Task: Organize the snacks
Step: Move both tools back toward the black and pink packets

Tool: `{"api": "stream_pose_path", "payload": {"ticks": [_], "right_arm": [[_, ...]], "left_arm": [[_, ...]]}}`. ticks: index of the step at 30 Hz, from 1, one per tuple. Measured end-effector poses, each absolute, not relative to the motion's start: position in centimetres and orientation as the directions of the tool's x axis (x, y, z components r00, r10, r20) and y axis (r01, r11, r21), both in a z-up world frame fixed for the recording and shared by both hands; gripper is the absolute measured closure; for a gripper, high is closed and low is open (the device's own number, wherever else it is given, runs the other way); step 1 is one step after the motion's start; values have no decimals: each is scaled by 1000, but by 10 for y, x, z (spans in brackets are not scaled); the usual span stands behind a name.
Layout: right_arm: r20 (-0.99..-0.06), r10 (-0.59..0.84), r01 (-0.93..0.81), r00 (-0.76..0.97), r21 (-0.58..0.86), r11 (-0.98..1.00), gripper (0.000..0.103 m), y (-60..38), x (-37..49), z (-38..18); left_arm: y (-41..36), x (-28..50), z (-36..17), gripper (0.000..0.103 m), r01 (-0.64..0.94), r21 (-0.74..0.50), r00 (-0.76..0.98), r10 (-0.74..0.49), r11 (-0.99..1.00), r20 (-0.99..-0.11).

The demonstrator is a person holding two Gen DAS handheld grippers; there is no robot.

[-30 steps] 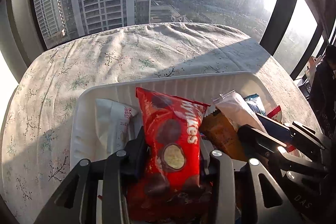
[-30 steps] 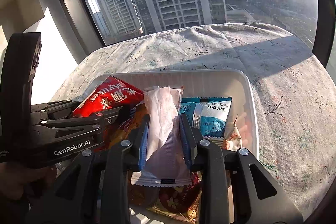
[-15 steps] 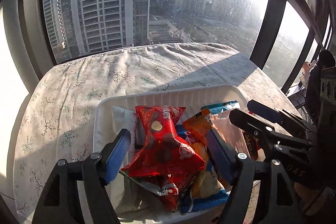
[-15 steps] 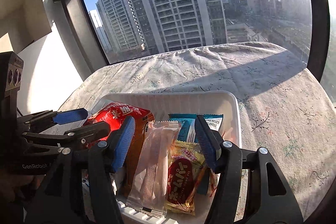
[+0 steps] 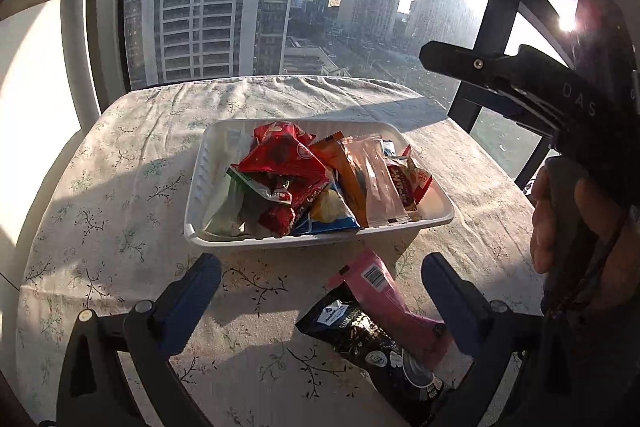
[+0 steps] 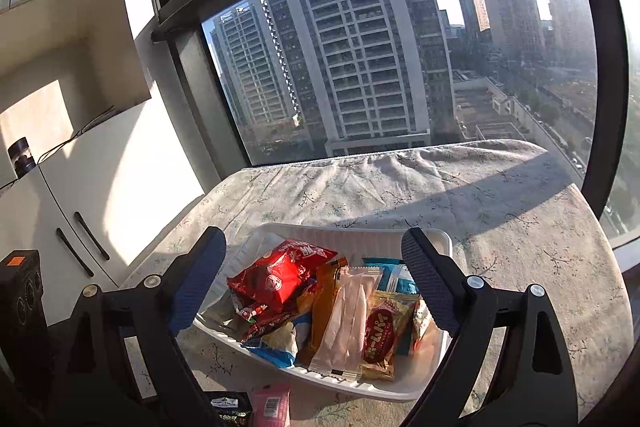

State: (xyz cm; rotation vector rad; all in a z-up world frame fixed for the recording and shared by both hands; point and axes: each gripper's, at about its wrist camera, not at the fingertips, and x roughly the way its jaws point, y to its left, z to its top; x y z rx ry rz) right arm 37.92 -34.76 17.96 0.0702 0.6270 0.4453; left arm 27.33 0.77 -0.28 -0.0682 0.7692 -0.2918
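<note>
Window with high-rise towers behind; a table under a floral cloth [image 5: 120, 187] fills the middle of both views. White tray [image 5: 196, 203] sits centre of the cloth, heaped with snack packets.

Left wrist view, left to right: left gripper [image 5: 320, 291] at the bottom edge, jaws opening and wide, nothing between the pads; the tray with a red packet [image 5: 288, 163] on the left of the pile and a pale pink wrapper [image 5: 380, 183] on the right. Only this view shows fully the two packets lying on the cloth outside the tray, near its front rim: a black packet [image 5: 360, 331] and a pink packet [image 5: 384, 291] touching it. At right edge, a hand [image 5: 580, 219] grips the handle of the other tool, which sits high in the frame with its fingers pointing left.

Right wrist view, left to right: only here, white cabinet doors [image 6: 80, 187] at left. Right gripper [image 6: 316, 279] tilted downward toward the tray, jaws opening and wide, empty. Tops of the two loose packets just show at bottom edge.
</note>
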Motion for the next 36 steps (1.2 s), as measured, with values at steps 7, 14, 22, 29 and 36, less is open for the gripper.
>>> {"api": "stream_pose_path", "payload": {"ticks": [7, 14, 22, 29, 36], "right_arm": [[-597, 388, -425, 702, 86, 901, 13, -360, 295, 185], [-583, 401, -358, 706, 196, 913, 13, -413, 213, 159], [-605, 411, -308, 683, 272, 912, 13, -451, 183, 128], [-618, 406, -291, 674, 282, 914, 13, -452, 189, 118], [-632, 408, -296, 659, 280, 913, 13, -444, 193, 112]], "left_arm": [[-12, 241, -35, 1, 209, -205, 626, -292, 956, -723], [-40, 229, -57, 11, 201, -152, 612, -245, 968, -752], [-41, 232, -70, 40, 191, -150, 581, -235, 970, -779], [-33, 232, -68, 39, 176, -38, 616, -140, 984, -776], [-35, 244, -74, 25, 181, -39, 587, -140, 983, -797]]}}
